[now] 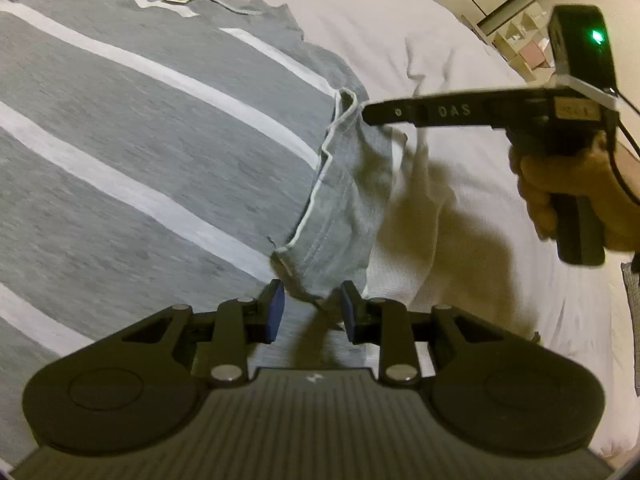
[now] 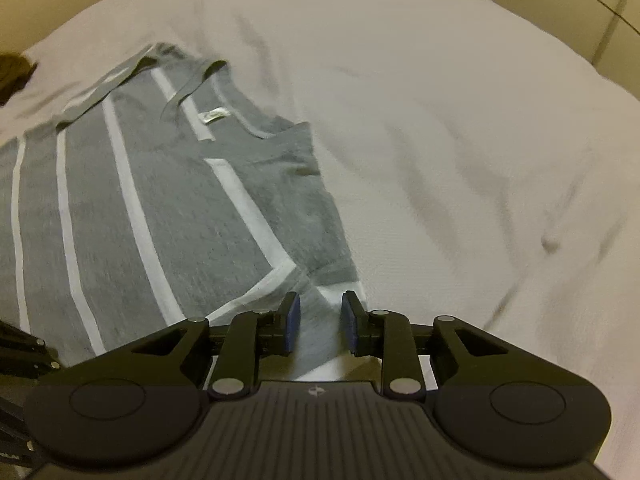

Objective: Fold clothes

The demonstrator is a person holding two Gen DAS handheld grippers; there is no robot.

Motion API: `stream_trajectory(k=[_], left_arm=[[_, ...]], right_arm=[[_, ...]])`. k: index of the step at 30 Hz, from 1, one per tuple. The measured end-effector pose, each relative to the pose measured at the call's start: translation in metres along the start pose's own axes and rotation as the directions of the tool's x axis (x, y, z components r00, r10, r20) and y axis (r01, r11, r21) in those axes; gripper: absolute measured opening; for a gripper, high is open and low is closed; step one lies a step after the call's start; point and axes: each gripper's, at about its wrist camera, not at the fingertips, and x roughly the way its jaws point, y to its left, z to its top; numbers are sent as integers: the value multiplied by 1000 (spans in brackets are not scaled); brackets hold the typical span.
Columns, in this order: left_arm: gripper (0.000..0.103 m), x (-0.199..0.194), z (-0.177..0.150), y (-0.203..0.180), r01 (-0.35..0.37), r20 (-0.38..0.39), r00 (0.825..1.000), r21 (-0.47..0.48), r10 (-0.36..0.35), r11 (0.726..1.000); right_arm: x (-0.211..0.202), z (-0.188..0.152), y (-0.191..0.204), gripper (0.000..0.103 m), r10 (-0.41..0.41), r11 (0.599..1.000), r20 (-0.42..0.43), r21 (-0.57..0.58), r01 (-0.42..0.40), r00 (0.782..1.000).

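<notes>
A grey T-shirt with white stripes (image 1: 140, 128) lies spread on a white bed (image 1: 460, 60), its neckline at the far end. Its right sleeve (image 1: 348, 184) is raised off the sheet and stretched between both grippers. My left gripper (image 1: 313, 312) has the sleeve's lower corner between its blue pads, jaws narrowed on the cloth. My right gripper (image 1: 366, 114), held by a hand (image 1: 568, 192), pinches the sleeve's hem at the upper end. In the right wrist view the T-shirt (image 2: 160, 208) runs leftward, and the right gripper (image 2: 320, 320) has sleeve fabric (image 2: 316, 308) between its pads.
Wrinkled white bed sheet (image 2: 440, 140) stretches to the right of the shirt. A dark item (image 2: 14, 72) sits at the far left bed edge. A shelf with small boxes (image 1: 520, 44) stands beyond the bed, beside pale walls.
</notes>
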Motion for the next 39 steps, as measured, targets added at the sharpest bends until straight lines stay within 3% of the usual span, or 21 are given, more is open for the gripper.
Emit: stream_trajectory(k=[3,6,10,17,23,25,29,36,39], left_arm=[[25,8,-3,-3,-7,-24,1000,21,8,1000],[25,11,-4,-7,-6,-29,1000,40,8,999],[25,11,-5,-8,-2,-27,1000,28,3,1000],[25,-11,-10,-5,1,-7,1000,31,-1,1000],[25,-37,-24,15,-64,-3,998,40,64,997],[25,-45,-28,21,-82,-4,997,50,82,995],[25,-60,-32,31,-116,0,993,72,117,991],[25,-79,-40,34,-170,15,985,133,170,976],[25,-93,-46,34,-203,17,979,190,204,961]], right_arm=[[15,3,12,26,-3,995,-26,-103,0,1000],[20,8,15,20,18,995,-7,-99,-19,1000],[15,11,6,15,16,1000,35,-4,-16,999],[-27,-7,1,20,-6,982,121,189,-17,993],[-27,-56,68,20,105,984,56,138,-112,993],[-23,-75,88,21,100,990,6,94,-100,995],[-32,-98,103,21,82,988,-24,132,-78,996],[-46,-111,125,21,71,979,-24,194,-65,997],[-50,-112,133,28,86,966,-9,246,-81,996]])
